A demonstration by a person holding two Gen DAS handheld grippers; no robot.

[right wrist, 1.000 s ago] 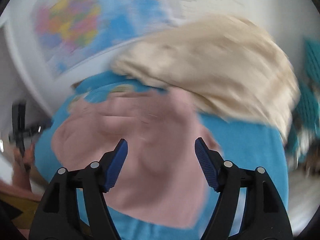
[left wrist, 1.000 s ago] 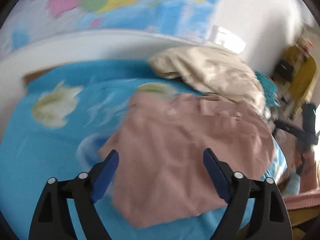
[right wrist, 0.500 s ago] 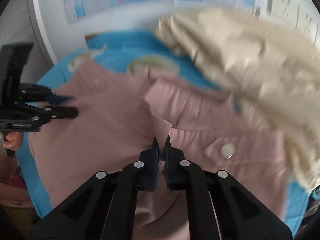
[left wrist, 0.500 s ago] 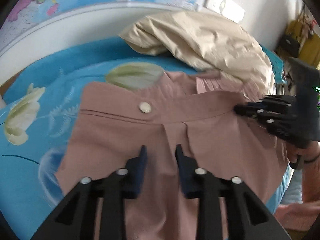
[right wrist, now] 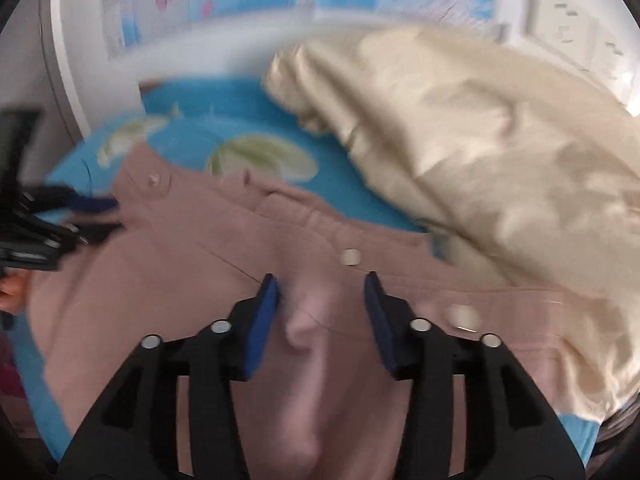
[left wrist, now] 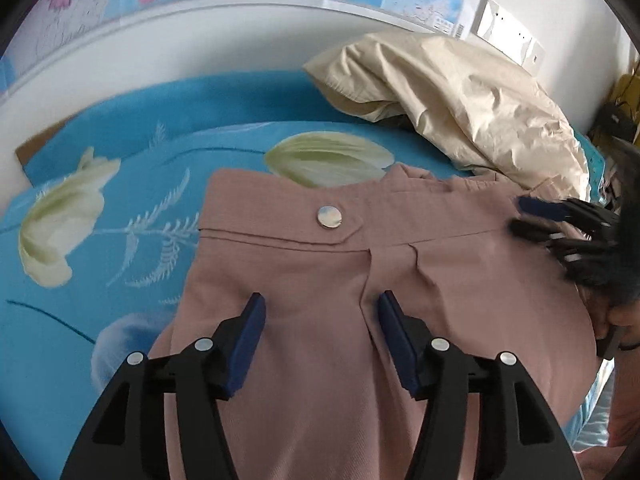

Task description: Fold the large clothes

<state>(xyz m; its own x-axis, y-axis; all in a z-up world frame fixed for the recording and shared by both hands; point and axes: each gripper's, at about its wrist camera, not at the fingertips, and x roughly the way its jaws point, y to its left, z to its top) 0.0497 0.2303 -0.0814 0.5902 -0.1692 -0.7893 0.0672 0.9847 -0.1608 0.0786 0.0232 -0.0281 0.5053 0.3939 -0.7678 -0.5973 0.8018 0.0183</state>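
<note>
With both sets of fingers released and hovering over the trousers [left wrist: 320, 320], best to regrip low and square. Left gripper [left wrist: 322, 334] spread either side of the fly, lower centre of frame; right gripper [right wrist: 322, 322] likewise apart over a raised crease, blurred. Trousers flat on the bed [left wrist: 100, 280], waistband and button [left wrist: 329, 216] toward frame top, beige garment [left wrist: 460, 100] heaped upper right, touching the waistband there. Smooth that crease first, probably. No containers visible.
</note>
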